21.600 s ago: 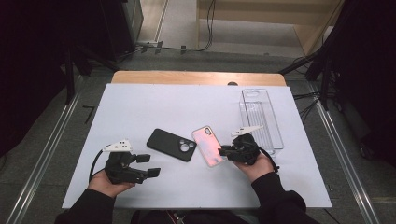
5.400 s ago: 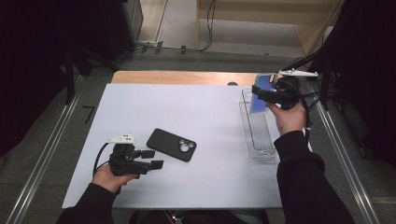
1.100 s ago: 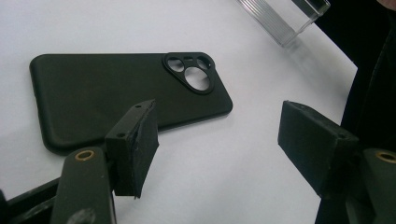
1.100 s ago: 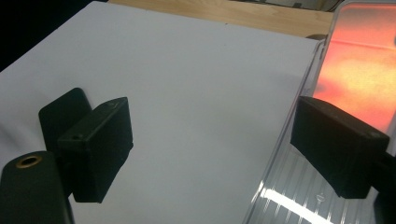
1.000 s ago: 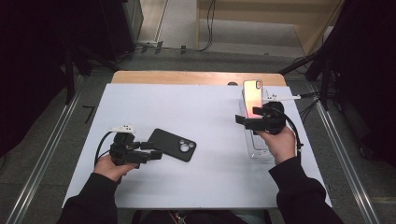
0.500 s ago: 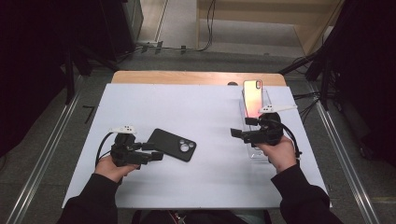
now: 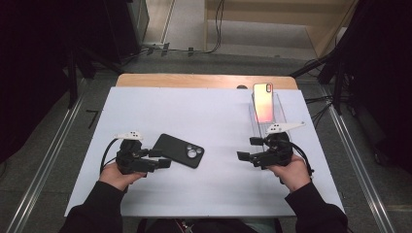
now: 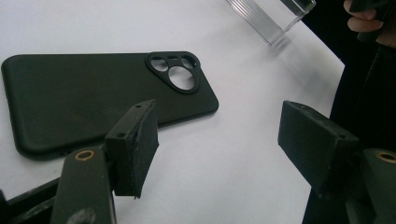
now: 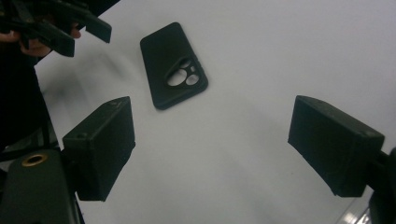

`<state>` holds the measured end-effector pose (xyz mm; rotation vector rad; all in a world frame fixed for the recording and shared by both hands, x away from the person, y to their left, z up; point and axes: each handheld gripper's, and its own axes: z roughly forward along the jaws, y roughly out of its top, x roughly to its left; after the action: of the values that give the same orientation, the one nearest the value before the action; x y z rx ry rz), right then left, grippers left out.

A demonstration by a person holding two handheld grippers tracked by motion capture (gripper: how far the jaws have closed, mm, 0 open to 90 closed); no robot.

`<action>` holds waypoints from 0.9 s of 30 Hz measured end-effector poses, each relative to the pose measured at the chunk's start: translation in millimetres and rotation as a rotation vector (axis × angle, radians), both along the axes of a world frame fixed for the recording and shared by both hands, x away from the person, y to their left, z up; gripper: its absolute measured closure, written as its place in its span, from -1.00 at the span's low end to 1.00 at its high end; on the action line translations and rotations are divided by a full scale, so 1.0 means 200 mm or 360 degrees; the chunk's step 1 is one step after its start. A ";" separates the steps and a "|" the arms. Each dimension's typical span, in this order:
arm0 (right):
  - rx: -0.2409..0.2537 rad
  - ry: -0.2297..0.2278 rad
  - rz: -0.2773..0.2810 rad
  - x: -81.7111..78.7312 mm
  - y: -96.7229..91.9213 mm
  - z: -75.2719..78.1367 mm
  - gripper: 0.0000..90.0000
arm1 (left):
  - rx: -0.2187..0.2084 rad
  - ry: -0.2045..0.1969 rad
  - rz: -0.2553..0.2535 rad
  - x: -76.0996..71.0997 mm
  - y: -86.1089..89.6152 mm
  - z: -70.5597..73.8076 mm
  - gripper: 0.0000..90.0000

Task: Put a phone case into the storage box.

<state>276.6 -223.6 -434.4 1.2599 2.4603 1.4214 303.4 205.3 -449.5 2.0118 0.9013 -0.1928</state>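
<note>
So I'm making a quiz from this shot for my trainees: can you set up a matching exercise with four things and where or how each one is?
Things:
1. black phone case
2. pink phone
3. left gripper
4. right gripper

States:
A. standing in the clear rack at the far right of the table
B. open and empty, pointing left towards the middle of the table
C. lying flat on the table, camera cutouts up
D. open, jaws at the near end of the case

Pairs: 1-C, 2-A, 3-D, 4-B
</note>
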 end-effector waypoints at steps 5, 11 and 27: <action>-0.0018 -0.0002 0.0049 -0.03 0.02 -0.03 -0.71 | 0.0002 0.0010 0.0000 -0.01 0.01 0.00 -0.35; -0.0024 -0.0002 0.0087 -0.08 0.03 -0.04 -0.71 | -0.0018 0.0010 0.0006 -0.01 0.02 0.01 -0.35; -0.0039 0.0002 0.0149 -0.13 0.00 -0.09 -0.71 | -0.0016 0.0016 -0.0042 -0.04 -0.04 -0.01 -0.33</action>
<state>250.8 -223.8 -453.2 1.1558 2.5610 1.4060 295.4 197.6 -452.1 2.0159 0.8785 -0.2221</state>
